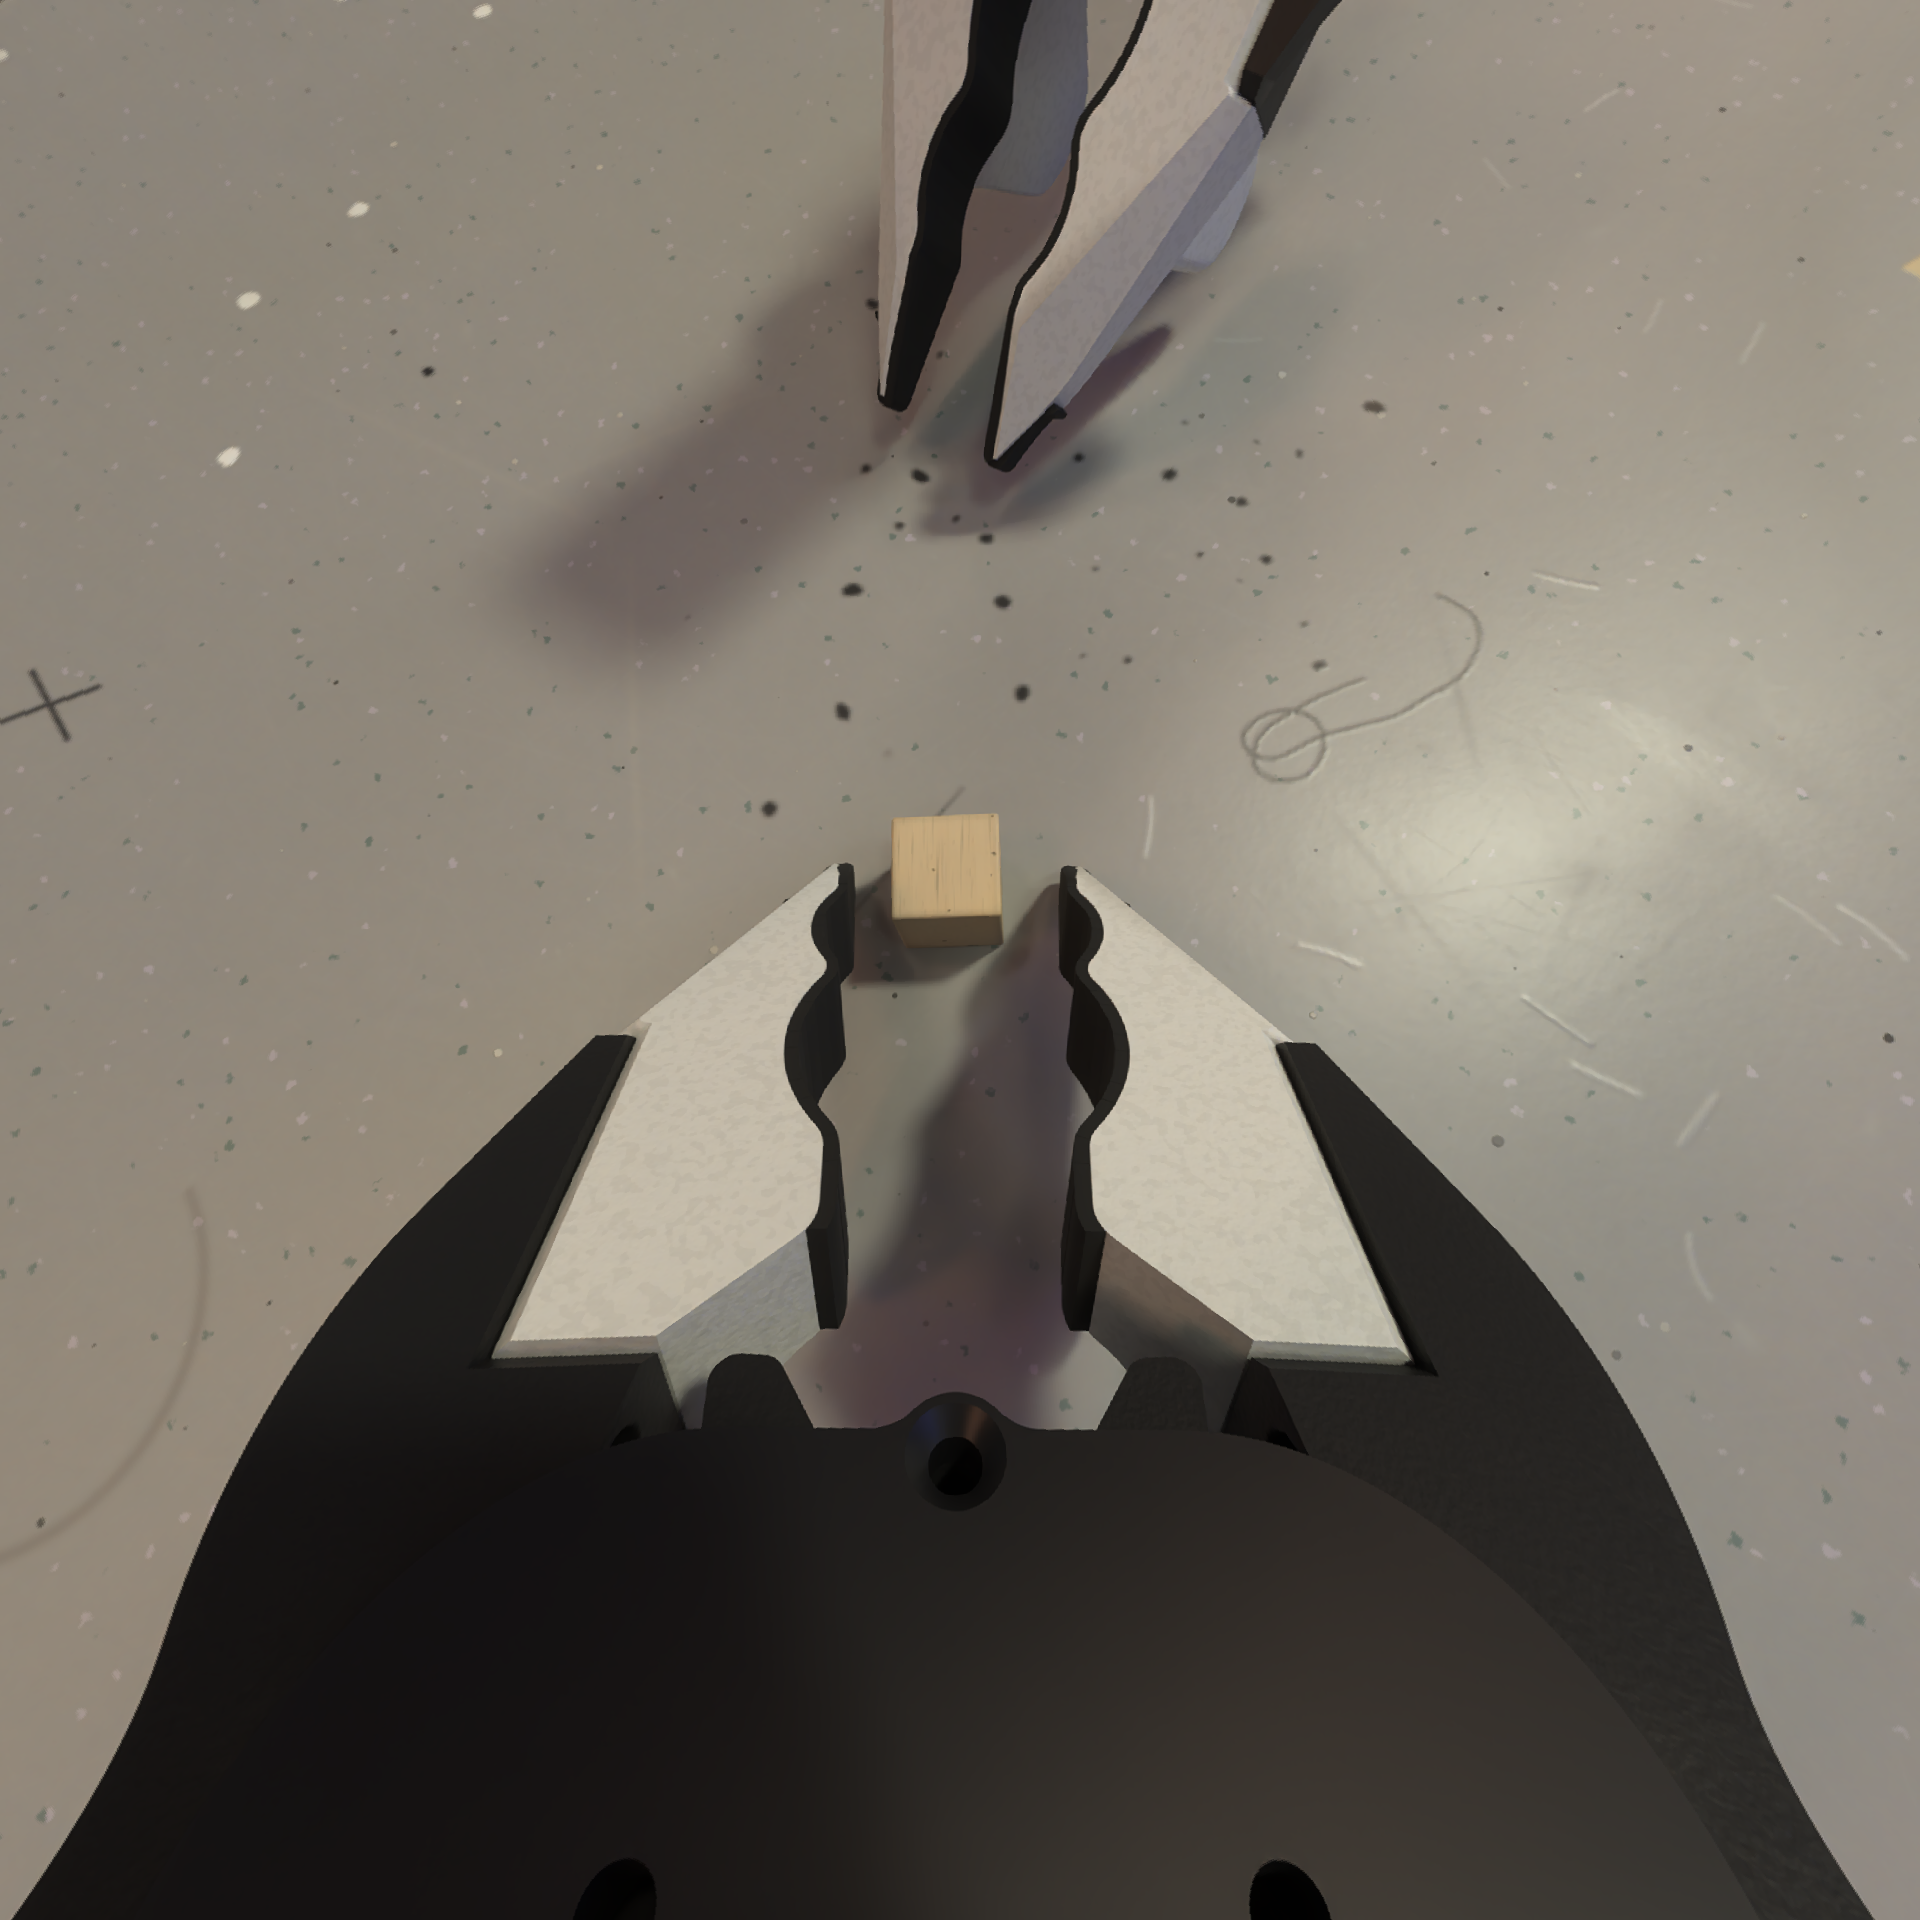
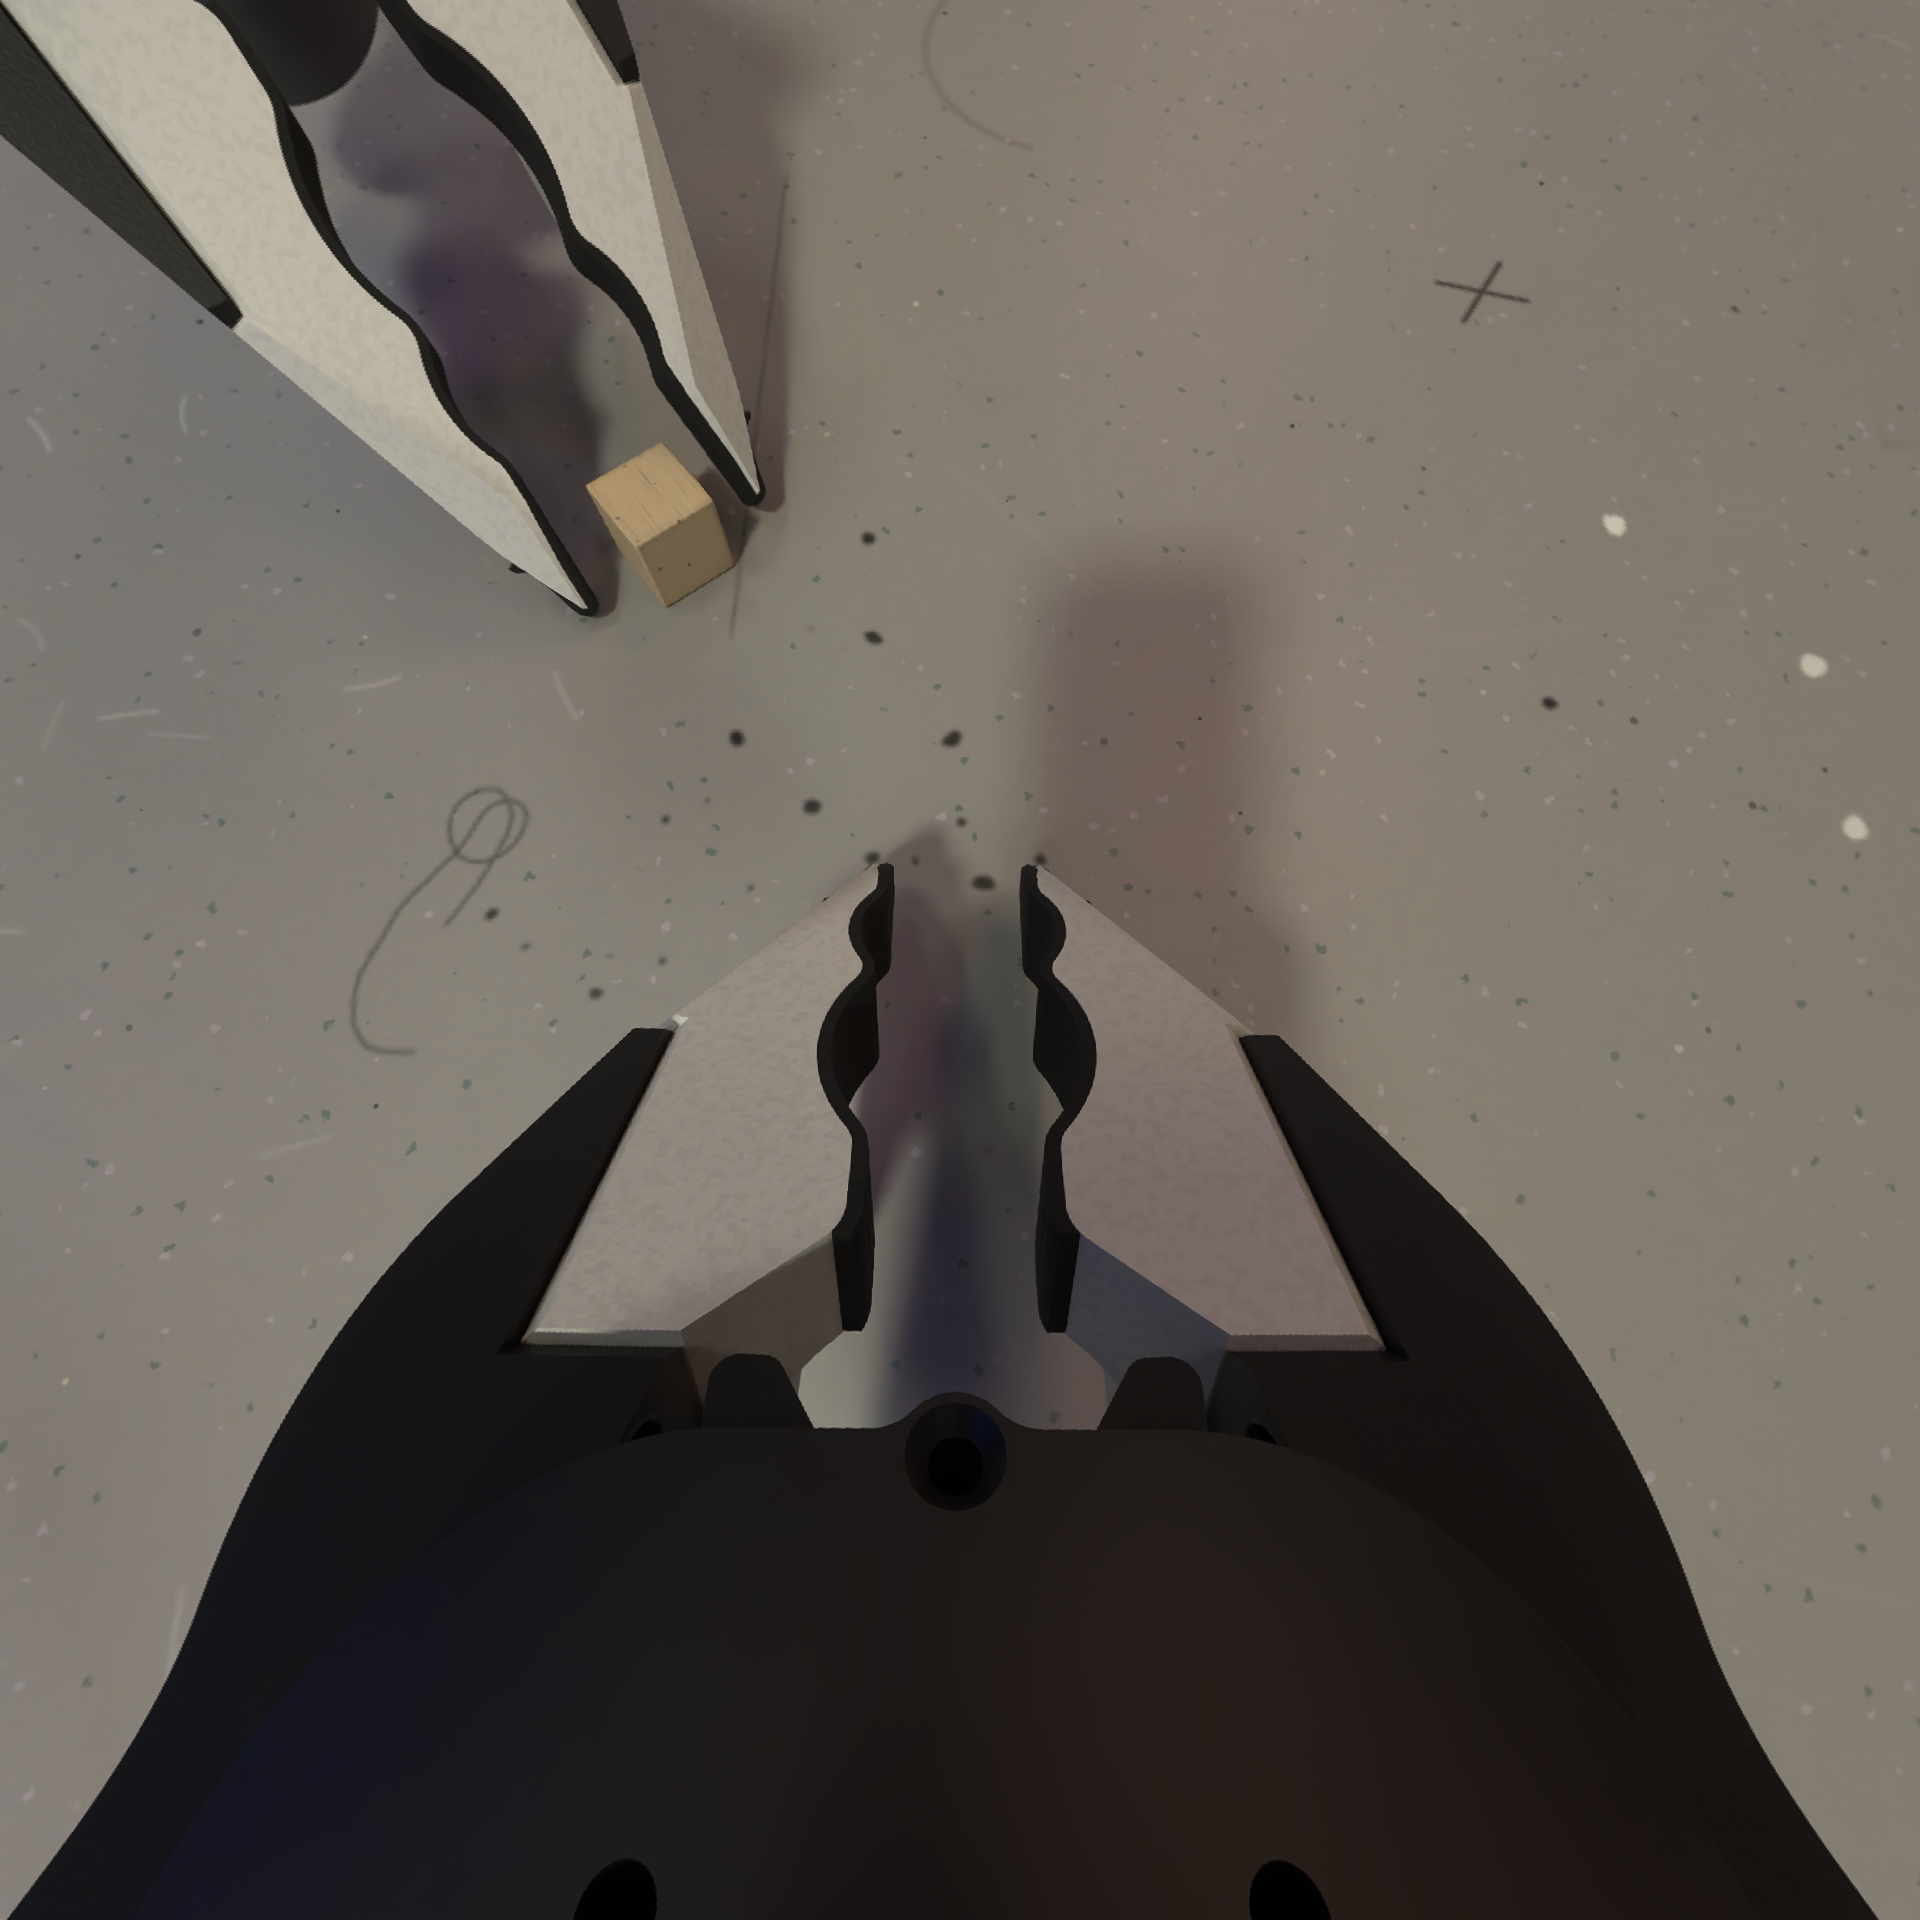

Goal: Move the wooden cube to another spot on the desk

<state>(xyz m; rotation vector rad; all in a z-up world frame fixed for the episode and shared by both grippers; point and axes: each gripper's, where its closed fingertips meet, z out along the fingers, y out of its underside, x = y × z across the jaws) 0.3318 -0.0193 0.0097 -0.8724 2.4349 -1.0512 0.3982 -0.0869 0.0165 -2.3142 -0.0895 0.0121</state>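
A small pale wooden cube rests on the grey speckled desk. My left gripper is open, its tips low on either side of the cube with a gap on each side. In the right wrist view the cube sits between the left gripper's tips, apart from both. My right gripper is open and empty, hovering over bare desk a short way from the cube. It also shows at the top of the left wrist view.
The desk carries pencil marks: a cross, a loop scribble, an arc, plus dark specks between the two grippers. Nothing else stands on it.
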